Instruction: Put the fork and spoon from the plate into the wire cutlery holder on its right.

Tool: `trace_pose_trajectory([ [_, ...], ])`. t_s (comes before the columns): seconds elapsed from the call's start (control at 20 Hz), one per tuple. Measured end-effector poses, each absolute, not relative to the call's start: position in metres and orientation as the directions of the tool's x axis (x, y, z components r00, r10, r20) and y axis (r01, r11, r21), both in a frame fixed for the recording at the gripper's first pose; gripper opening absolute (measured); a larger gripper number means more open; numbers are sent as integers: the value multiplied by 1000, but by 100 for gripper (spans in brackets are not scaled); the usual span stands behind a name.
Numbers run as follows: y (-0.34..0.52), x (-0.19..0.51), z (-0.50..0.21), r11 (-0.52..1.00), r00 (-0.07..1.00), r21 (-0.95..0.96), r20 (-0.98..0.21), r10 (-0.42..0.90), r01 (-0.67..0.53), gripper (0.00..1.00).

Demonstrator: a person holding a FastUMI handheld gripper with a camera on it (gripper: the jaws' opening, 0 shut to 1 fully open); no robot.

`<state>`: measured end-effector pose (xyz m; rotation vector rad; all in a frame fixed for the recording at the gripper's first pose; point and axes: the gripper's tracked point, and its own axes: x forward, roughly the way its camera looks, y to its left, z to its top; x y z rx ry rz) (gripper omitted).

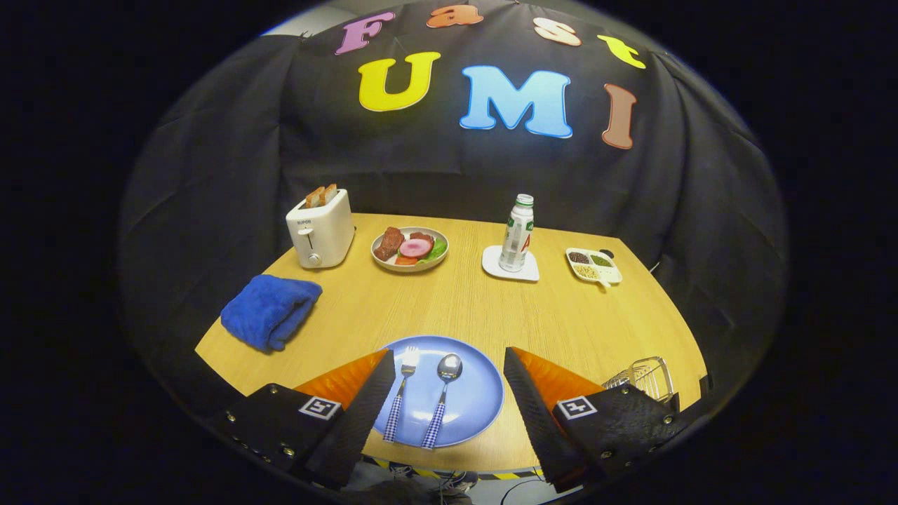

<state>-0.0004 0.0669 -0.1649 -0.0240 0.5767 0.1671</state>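
A blue plate (pixel 473 400) lies near the table's front edge. On it rest a fork (pixel 400 401) and a spoon (pixel 442 398), side by side, both with blue checked handles pointing toward me. My gripper (pixel 449 361) is open, held above the plate, with the fork and spoon seen between its two fingers and nothing in its grasp. The wire cutlery holder (pixel 649 376) stands to the right of the plate, partly hidden behind the right finger.
A folded blue towel (pixel 270 310) lies at the left. Along the back stand a white toaster (pixel 320 230) with toast, a bowl of food (pixel 410 248), a bottle (pixel 517 234) on a white coaster, and a small divided dish (pixel 593 266).
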Motion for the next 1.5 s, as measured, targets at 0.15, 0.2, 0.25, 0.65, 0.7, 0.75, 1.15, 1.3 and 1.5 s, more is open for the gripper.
trace_pose_trajectory([
  [0.15,66,-3,-185,988,791,6,-598,129,-156,96],
  [0.2,66,-6,-200,988,763,9,-634,123,-152,96],
  [0.25,67,-9,-216,988,727,23,-675,126,-151,96],
  [0.65,79,-18,-282,981,552,13,-825,120,-193,80],
  [0.7,80,-17,-287,979,538,7,-835,119,-206,77],
  [0.75,80,-19,-292,976,522,7,-844,121,-216,70],
  [1.15,85,-25,-331,960,362,29,-922,134,-280,20],
  [1.3,87,-24,-323,950,328,45,-933,151,-309,10],
  [1.5,76,-17,-309,942,333,19,-933,137,-336,10],
])
